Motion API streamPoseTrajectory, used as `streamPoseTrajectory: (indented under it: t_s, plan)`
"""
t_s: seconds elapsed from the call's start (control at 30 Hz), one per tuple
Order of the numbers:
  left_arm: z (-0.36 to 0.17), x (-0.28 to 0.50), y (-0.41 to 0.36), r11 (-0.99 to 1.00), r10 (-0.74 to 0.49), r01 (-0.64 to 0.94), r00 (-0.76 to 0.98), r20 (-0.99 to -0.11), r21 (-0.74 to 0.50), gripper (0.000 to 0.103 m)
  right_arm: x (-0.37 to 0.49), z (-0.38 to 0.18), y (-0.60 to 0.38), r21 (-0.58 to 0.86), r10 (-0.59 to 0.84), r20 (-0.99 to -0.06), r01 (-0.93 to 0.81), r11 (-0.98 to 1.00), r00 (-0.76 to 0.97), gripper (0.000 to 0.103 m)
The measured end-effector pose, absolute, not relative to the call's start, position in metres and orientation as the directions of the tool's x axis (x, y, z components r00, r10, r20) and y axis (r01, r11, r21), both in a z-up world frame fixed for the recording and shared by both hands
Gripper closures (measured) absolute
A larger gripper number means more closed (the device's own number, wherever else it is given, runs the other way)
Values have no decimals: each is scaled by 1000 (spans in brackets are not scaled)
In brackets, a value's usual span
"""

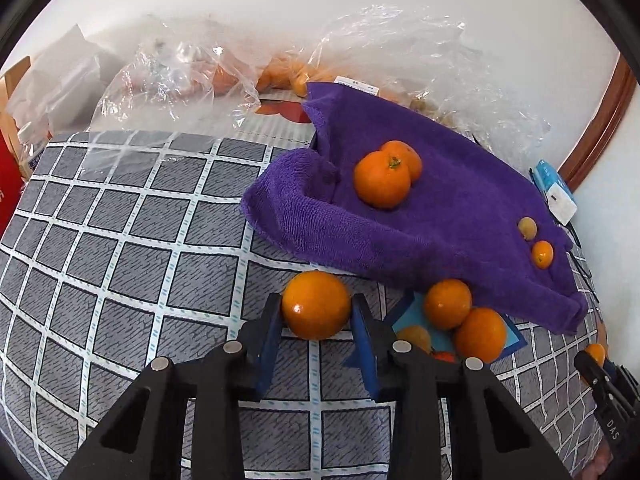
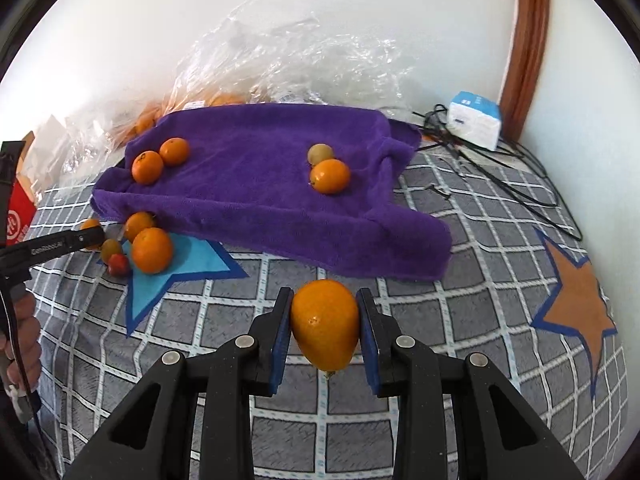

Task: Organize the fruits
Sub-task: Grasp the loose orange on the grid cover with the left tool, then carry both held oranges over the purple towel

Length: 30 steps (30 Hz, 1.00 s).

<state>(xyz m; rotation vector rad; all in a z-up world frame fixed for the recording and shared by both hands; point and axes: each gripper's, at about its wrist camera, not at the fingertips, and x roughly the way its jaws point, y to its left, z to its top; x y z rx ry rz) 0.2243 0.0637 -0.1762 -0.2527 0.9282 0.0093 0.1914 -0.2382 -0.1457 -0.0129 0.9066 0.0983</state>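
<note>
The left gripper (image 1: 316,312) is clamped on an orange (image 1: 316,305), both pads pressing its sides over the checked bedcover (image 1: 120,240). Just to its right lie more oranges (image 1: 447,303) on a blue star (image 1: 516,340) — beyond them a purple towel (image 1: 440,216) carries two more. The right gripper (image 2: 325,326) grips an oval orange fruit (image 2: 325,324) — the towel lies just ahead, an orange star (image 2: 576,304) to its right.
</note>
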Motion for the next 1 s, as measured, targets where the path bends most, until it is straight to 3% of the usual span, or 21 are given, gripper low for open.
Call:
streamPoseTrajectory:
  t_s: [1.0]
  plan:
    - [-96,191,77,968,-131,-68,683,-719,-241,71,205,-95,-229,61,51,-739,-9,998,671,72]
